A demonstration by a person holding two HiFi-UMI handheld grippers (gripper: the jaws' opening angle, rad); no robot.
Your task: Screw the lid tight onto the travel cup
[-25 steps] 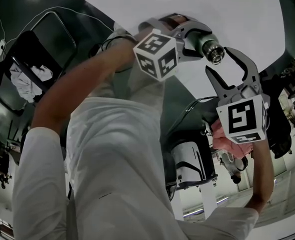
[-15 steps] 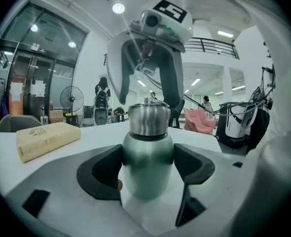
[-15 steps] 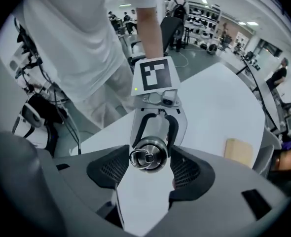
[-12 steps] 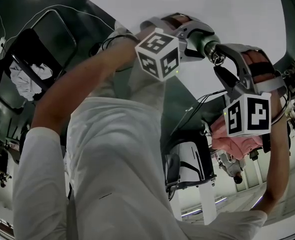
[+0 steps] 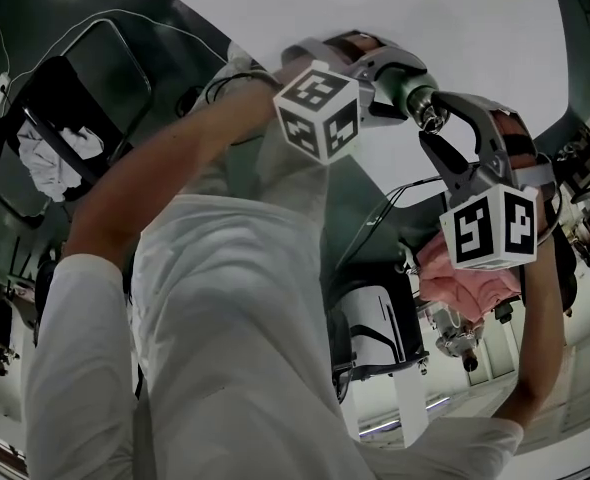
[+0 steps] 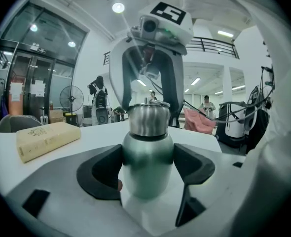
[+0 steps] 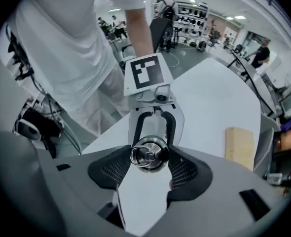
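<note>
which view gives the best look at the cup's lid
The right gripper view: it looks straight down on the lid, showing its top and ring. The left gripper view shows its side atop the travel cup. The head view catches only a small glimpse.

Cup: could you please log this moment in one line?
left fingers: grip cup | right fingers: just been closing, touching lid | lid: on cup

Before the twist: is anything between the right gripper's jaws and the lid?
Nothing visible. The right gripper has just been closing its jaws, with the lid directly between them, seated on the travel cup that the left gripper clamps.
</note>
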